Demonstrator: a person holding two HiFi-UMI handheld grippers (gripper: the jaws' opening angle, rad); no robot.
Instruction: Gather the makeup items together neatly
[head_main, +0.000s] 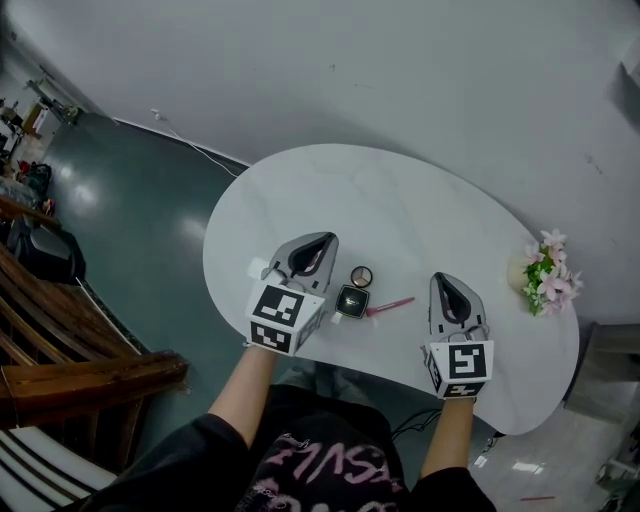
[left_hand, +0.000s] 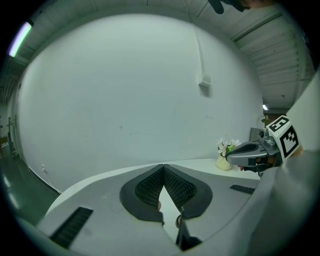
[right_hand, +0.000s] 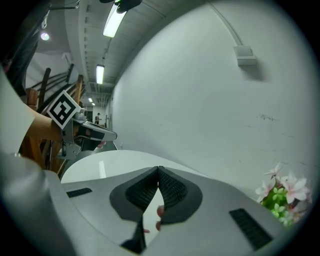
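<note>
**Two jaw pairs closed, makeup lying between**

I am holding the left gripper (head_main: 322, 243) and right gripper (head_main: 441, 281) pressed together on nothing above the table (head_main: 400, 200). Between them, at six o'clock, the round compact (head_main: 361, 276), square compact (head_main: 351, 301) and pink stick (head_main: 390, 305) are lying. At three o'clock, the vase (head_main: 519, 276) is holding pink flowers (head_main: 551, 272).

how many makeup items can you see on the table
3: a round compact, a square dark case just below it in the head view, and a pink stick right of that. A white thing beside the left gripper may be a fourth.
</note>
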